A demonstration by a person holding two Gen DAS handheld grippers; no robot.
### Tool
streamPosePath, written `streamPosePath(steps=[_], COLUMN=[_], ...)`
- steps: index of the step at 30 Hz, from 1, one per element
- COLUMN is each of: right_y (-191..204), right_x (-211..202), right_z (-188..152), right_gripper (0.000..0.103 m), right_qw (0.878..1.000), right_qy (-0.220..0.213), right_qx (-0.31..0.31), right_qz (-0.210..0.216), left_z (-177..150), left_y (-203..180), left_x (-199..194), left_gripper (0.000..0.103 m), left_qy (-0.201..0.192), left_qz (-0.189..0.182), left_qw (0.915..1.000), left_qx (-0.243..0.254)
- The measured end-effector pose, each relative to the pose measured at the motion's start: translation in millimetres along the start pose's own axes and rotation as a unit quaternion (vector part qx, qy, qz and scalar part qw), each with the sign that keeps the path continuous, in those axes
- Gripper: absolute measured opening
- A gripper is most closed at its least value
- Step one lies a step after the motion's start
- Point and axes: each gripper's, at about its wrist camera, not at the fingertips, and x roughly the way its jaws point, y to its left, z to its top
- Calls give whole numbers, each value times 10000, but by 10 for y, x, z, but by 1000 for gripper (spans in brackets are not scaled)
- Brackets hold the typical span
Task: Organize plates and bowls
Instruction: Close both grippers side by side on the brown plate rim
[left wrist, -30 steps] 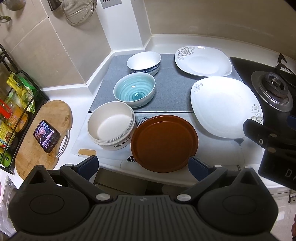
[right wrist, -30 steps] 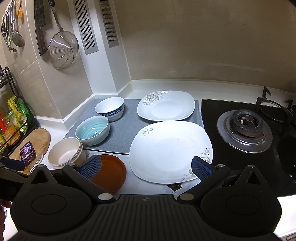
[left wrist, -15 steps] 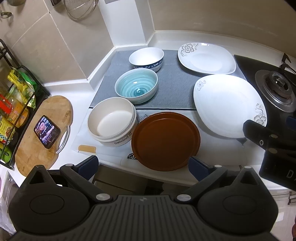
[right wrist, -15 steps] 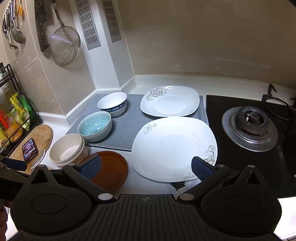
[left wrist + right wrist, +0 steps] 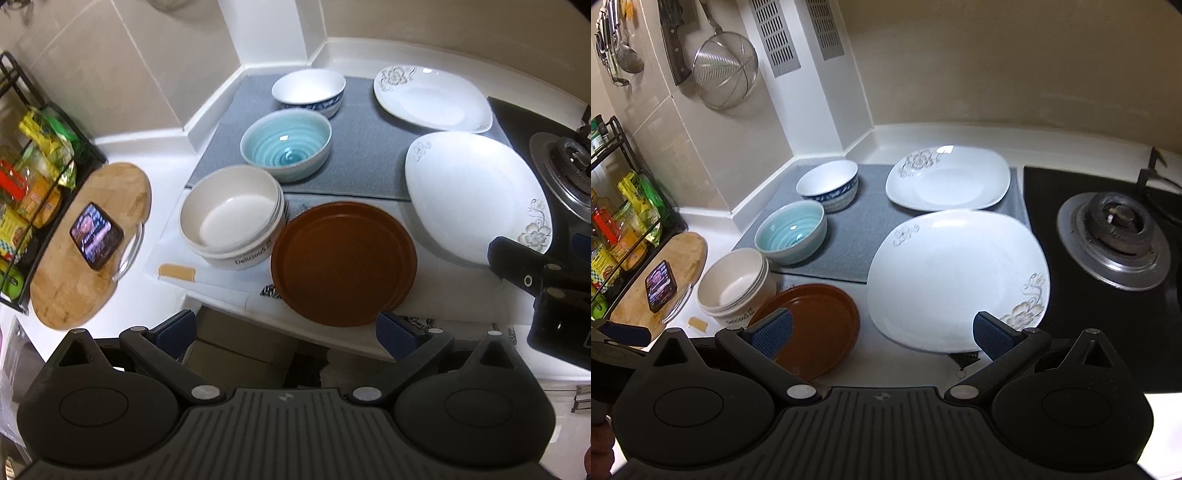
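Observation:
On the counter a brown round plate [image 5: 343, 264] [image 5: 812, 325] lies at the front edge, beside a stack of cream bowls [image 5: 232, 218] [image 5: 735, 284]. Behind them sit a teal bowl [image 5: 286, 146] [image 5: 792, 232] and a blue-patterned white bowl [image 5: 310, 92] [image 5: 829, 184]. Two white flowered plates lie to the right, a large one [image 5: 472, 195] [image 5: 956, 277] and a smaller one [image 5: 432, 98] [image 5: 949, 179] behind it. My left gripper [image 5: 286, 334] hangs open just short of the brown plate. My right gripper [image 5: 882, 334] is open above the gap between the brown plate and the large white plate.
A grey mat [image 5: 864, 221] lies under the far dishes. A gas hob [image 5: 1112, 236] takes up the right side. At the left a wooden board [image 5: 88, 243] carries a phone [image 5: 96, 240], next to a black rack [image 5: 33, 177] of packets. A strainer [image 5: 724, 70] and utensils hang on the wall.
Both grippers have moved a little forward toward the counter, so the dishes look closer and larger. No dish has moved, and both grippers stay open.

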Motion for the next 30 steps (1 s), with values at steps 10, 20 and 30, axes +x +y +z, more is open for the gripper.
streamPosePath(steps=[10, 20, 30], right_y=[-75, 21, 240], right_x=[562, 1007, 1273], right_z=[-78, -148, -158], right_gripper=[103, 102, 90], right_qw=[9913, 9839, 9856], right_qy=[1038, 1494, 1578], right_qx=[647, 884, 479], right_qz=[479, 433, 373], left_z=[-51, 124, 224], left_y=[331, 544, 587], left_x=[429, 946, 1154], left_gripper=[103, 102, 58], left_qy=[703, 1055, 918], left_qz=[-461, -1059, -1256], left_qw=[9943, 9795, 9804], left_qx=[-649, -1350, -1206])
